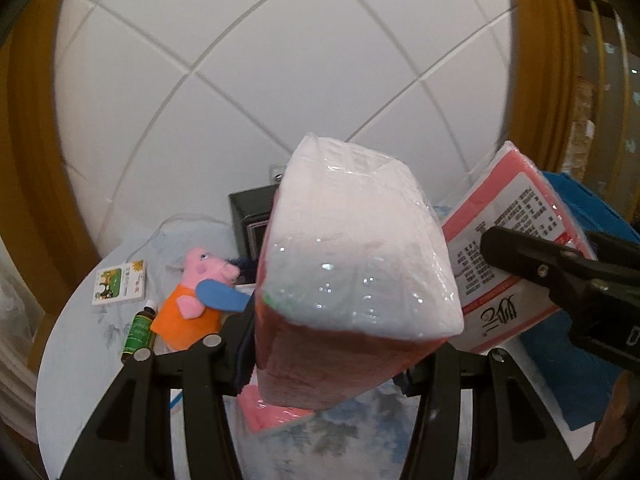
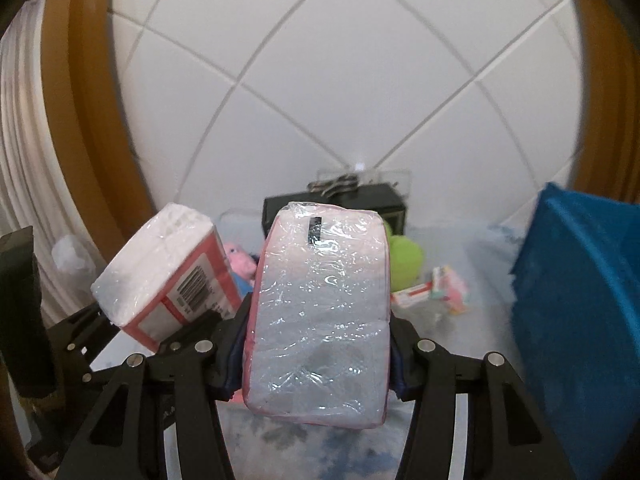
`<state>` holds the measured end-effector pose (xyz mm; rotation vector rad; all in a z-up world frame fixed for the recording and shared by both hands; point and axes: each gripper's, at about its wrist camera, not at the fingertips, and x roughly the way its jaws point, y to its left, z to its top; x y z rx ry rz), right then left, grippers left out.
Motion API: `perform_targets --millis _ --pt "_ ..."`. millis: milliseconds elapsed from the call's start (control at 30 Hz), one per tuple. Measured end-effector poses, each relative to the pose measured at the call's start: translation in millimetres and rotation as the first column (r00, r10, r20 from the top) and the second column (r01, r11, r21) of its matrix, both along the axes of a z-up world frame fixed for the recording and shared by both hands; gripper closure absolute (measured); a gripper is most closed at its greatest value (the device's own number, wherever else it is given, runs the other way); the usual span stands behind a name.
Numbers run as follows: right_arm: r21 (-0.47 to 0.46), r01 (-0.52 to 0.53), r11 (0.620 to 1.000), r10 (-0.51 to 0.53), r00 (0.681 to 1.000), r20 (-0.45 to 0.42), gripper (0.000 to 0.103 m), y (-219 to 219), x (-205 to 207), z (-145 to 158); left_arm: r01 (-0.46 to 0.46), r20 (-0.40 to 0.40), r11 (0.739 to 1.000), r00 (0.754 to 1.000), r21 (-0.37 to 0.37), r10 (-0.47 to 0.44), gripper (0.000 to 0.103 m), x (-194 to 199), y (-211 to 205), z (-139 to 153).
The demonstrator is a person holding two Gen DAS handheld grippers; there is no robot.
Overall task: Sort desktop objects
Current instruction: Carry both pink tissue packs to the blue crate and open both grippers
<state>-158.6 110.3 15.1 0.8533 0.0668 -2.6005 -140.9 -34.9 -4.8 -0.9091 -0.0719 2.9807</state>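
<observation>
My left gripper is shut on a pink tissue pack wrapped in clear plastic, held above the table. My right gripper is shut on a second pink tissue pack, also lifted. Each pack shows in the other view: the right one with printed text in the left wrist view, the left one with a barcode in the right wrist view. A third pink pack lies on the table under the left gripper.
A pink pig plush, a green bottle and a small card box lie on the floral tablecloth. A black box stands at the back. A blue bin is at right, beside a green plush and small boxes.
</observation>
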Motion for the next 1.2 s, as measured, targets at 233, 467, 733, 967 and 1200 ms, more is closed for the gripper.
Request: perform_targets --millis 233,467,733,967,1200 --pt "-0.001 0.081 0.997 -0.080 0.993 -0.082 0.049 69 44 35 0.097 -0.038 0.995 0.995 -0.003 -0.097 0.051 28 66 27" --pt "0.021 0.195 0.981 -0.191 0.972 -0.137 0.049 154 70 79 0.209 -0.072 0.978 0.975 0.010 -0.208 0.051 34 140 60" --pt "0.054 0.292 0.955 -0.279 0.944 -0.175 0.049 267 86 155 0.341 -0.099 0.940 0.936 0.023 -0.338 0.051 17 257 120" --pt "0.116 0.330 0.937 -0.320 0.943 -0.094 0.049 364 53 194 0.404 0.023 0.913 0.914 0.050 -0.405 0.051 -35 371 141" --pt "0.085 0.366 0.927 -0.374 0.920 0.114 0.049 470 -22 173 0.389 0.233 0.920 0.892 0.039 -0.387 0.051 -105 473 109"
